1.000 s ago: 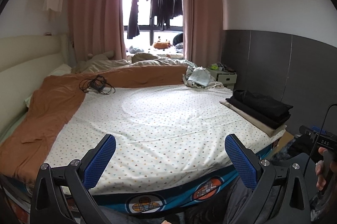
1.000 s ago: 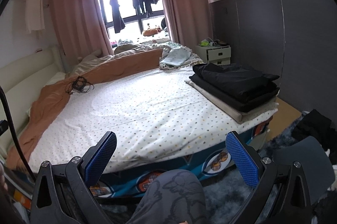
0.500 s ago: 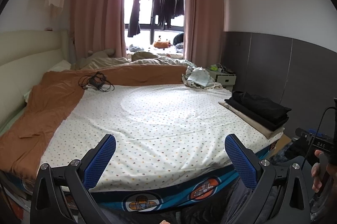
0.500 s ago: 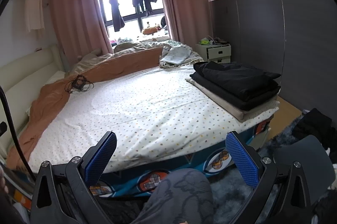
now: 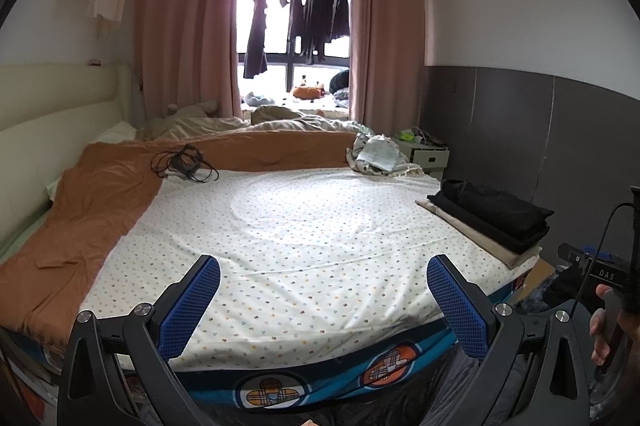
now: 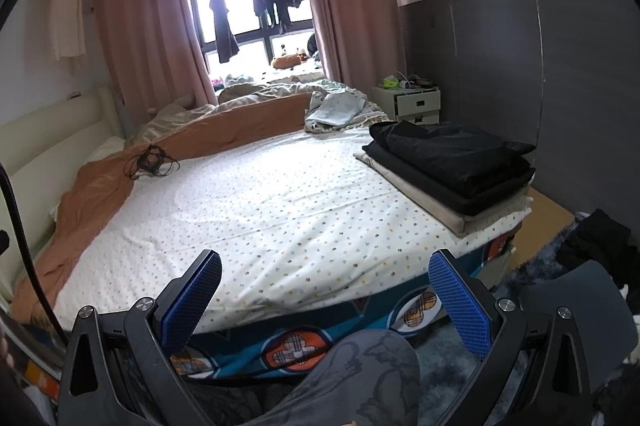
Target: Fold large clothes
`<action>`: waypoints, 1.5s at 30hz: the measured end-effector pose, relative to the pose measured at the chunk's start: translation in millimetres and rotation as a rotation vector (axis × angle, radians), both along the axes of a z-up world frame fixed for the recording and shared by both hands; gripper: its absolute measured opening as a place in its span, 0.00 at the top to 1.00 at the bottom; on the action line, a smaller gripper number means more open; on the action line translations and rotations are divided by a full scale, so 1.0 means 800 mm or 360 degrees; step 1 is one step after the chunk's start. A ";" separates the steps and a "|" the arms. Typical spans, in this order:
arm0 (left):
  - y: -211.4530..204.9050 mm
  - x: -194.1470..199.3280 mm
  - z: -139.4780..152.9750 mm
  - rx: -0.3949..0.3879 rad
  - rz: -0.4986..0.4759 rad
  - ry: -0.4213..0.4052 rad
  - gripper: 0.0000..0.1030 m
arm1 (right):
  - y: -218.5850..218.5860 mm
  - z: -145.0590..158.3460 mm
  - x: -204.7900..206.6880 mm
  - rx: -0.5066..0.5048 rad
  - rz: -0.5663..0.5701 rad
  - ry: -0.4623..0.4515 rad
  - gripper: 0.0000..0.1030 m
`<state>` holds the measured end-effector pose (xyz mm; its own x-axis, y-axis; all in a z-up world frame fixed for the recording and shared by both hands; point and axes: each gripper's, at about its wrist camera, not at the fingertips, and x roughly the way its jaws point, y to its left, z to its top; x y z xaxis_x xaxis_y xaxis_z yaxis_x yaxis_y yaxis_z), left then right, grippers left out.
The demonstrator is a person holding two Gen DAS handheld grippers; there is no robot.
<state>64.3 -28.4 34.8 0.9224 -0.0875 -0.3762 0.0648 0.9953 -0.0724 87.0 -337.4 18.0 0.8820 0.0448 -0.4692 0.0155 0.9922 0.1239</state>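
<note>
A stack of folded clothes, black ones (image 5: 492,209) (image 6: 452,153) on top of a beige one (image 6: 424,201), lies at the right edge of the bed (image 5: 312,226) (image 6: 260,209). My left gripper (image 5: 324,302) is open and empty, held before the foot of the bed. My right gripper (image 6: 324,302) is likewise open and empty, above a knee in grey patterned trousers (image 6: 360,370). A dark heap of clothes (image 6: 600,246) lies on the floor to the right of the bed.
An orange blanket (image 5: 92,209) covers the bed's left side and far end, with a tangle of black cable (image 5: 182,165) on it. A crumpled pale cloth (image 5: 376,157) lies at the far right corner near a white nightstand (image 6: 416,103). A hand (image 5: 608,322) holds the other gripper's handle.
Both cameras rose and tilted slightly, so the bed sits a little lower in view. Both grippers stay open and the folded stack has not moved.
</note>
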 end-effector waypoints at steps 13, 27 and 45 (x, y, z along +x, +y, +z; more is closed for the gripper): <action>0.005 -0.001 -0.003 -0.0005 0.0030 0.0004 0.00 | 0.002 -0.005 0.002 0.0011 0.0008 0.0004 0.00; 0.016 -0.012 0.000 0.0000 0.0069 -0.0017 0.00 | -0.006 -0.002 -0.013 0.0010 -0.0036 -0.0048 0.00; 0.017 -0.024 -0.001 -0.0010 0.0045 -0.0033 0.00 | -0.008 -0.006 -0.020 0.0025 -0.0028 -0.0032 0.00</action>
<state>45.1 -15.1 34.2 0.9322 -0.0635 -0.3564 0.0381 0.9962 -0.0778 71.3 -343.8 13.4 0.8918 0.0365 -0.4509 0.0303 0.9897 0.1399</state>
